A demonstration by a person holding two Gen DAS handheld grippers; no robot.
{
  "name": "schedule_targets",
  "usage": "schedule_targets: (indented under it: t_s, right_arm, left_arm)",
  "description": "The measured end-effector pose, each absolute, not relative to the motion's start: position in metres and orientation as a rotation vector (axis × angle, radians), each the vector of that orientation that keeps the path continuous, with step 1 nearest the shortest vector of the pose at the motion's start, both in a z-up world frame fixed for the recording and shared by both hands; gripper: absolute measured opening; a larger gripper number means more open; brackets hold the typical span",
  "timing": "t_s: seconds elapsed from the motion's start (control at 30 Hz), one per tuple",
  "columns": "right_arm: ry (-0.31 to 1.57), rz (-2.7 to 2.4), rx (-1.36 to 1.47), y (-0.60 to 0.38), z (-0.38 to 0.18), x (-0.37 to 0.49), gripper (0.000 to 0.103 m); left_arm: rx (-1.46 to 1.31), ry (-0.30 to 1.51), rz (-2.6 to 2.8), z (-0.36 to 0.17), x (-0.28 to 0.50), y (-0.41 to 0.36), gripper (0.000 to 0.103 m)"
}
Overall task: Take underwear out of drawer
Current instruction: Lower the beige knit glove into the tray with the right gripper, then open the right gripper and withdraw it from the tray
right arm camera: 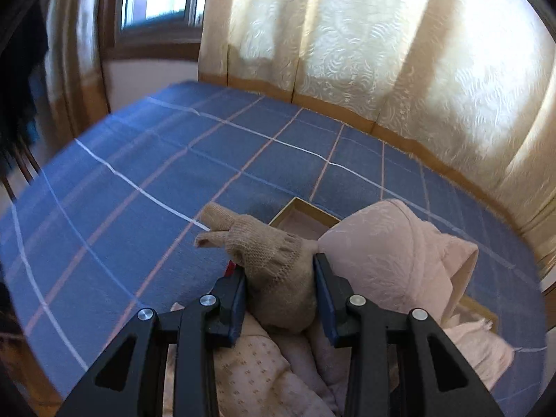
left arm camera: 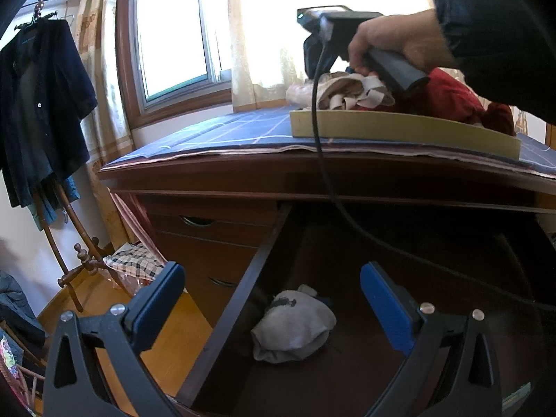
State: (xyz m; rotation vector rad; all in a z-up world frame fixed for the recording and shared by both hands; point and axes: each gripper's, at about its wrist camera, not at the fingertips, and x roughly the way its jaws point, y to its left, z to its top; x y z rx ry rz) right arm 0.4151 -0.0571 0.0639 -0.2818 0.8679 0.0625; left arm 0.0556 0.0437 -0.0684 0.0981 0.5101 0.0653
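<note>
- Two claws are mine, one in each hand, and they are doing different things.
- My left claw (left arm camera: 272, 299) hangs spread wide with nothing between its blue pads (left arm camera: 385, 307); it points down into the open drawer (left arm camera: 239, 299) of the dark wooden desk (left arm camera: 215, 173).
- Just ahead of that claw, between the lines of its two fingers, a crumpled grey garment (left arm camera: 293, 326) lies on the drawer floor near the left wall, touching neither pad.
- Up and to the right of the left claw, on the desk top, my right hand (left arm camera: 396, 47) grips the handle of the other tool above a shallow tan box (left arm camera: 399, 128).
- My right claw (right arm camera: 279, 290) is closed to a narrow gap on a beige knitted piece (right arm camera: 274, 271); both pads press its sides, and its loose end sticks out ahead and to the left of the fingertips.
- Right of that claw, touching the right finger, a pale pink padded garment (right arm camera: 392, 243) mounds up; below the fingers lies a pink dotted cloth (right arm camera: 257, 371).
- Ahead of the claw, a corner of the box shows, and under it all spreads a blue checked cloth (right arm camera: 139, 160).
- Beyond the cloth hang cream curtains (right arm camera: 365, 41).
- From the left claw's camera a red garment (left arm camera: 451, 97) also sits in the box, behind my right hand.
- Far left of the left claw, dark clothes (left arm camera: 38, 104) hang on a wooden rack.
</note>
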Motion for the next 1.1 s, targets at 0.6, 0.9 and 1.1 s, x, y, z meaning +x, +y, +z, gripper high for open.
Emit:
schedule_targets:
  t_s: [0.6,0.9,1.1]
  right_arm:
    - [0.951,0.0,-0.467,-0.081,0.043,0.428,0.04]
    - [0.801,0.096,-0.026,-0.125,0.085,0.396,0.067]
    - [0.606,0.16,0.099,-0.15,0.109,0.318,0.067]
  left_arm:
    - [0.097,0.492,0.054,-0.069,0.054,0.044,0.103]
    - [0.099,0.491,0.048,-0.069,0.056,0.045,0.103]
    - [0.104,0.474,0.053,-0.07,0.052,0.043,0.103]
